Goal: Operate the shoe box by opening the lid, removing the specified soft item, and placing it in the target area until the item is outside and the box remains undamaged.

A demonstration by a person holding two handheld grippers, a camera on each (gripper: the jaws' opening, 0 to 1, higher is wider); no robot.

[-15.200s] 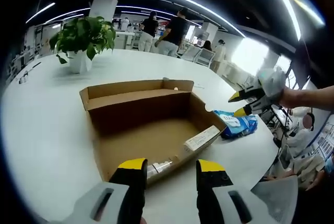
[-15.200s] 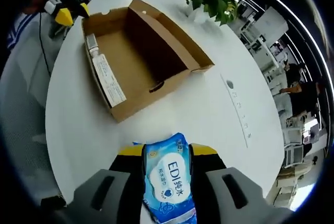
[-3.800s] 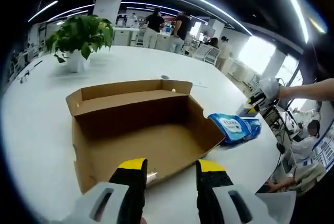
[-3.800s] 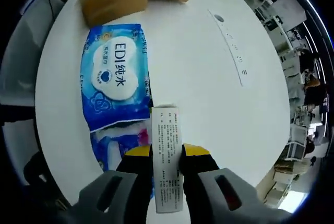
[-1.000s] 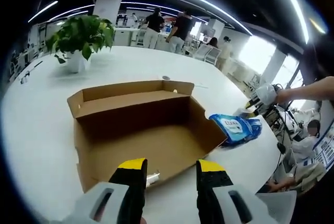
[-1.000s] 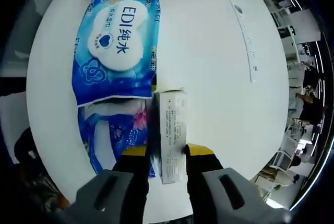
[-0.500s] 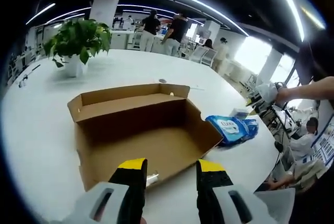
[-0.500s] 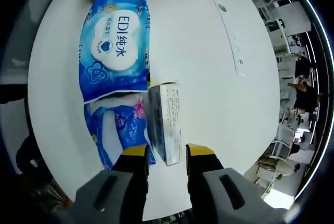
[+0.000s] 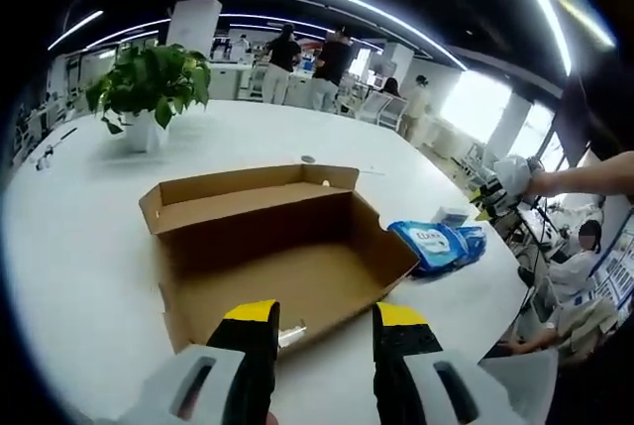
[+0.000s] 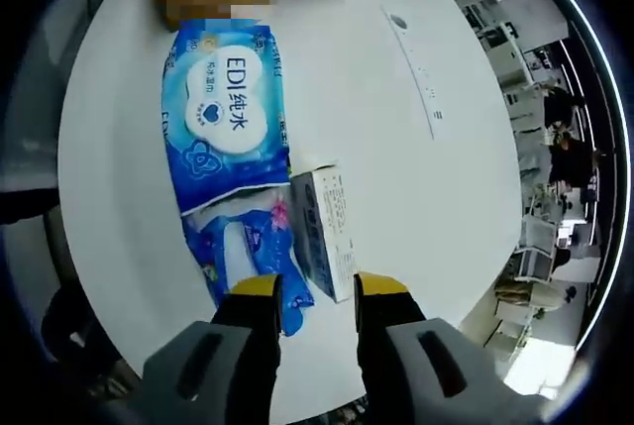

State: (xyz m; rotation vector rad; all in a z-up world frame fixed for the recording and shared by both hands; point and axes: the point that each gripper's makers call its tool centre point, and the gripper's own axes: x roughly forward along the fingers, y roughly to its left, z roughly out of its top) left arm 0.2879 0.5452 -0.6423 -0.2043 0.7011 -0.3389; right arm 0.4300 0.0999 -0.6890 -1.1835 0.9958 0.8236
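Tabletop: right tongs point(image 10: 308, 291) have released small carton point(image 10: 325, 232).

Shoe box point(image 9: 287, 247): plain brown corrugated cardboard, matt, raw edges at flaps. Table point(image 9: 79, 237): white, smooth, slight sheen w/ ceiling-light glare. Wipes pack point(image 10: 226, 113): blue/white plastic film, glossy, wrinkled at ends. 2nd blue pack point(image 10: 243, 247): same soft glossy film, creased. Small carton point(image 10: 327, 232): white printed paperboard, matt. Plant pot point(image 9: 147, 133): white, smooth. Both grippers' jaws: grey matt plastic, yellow tips.
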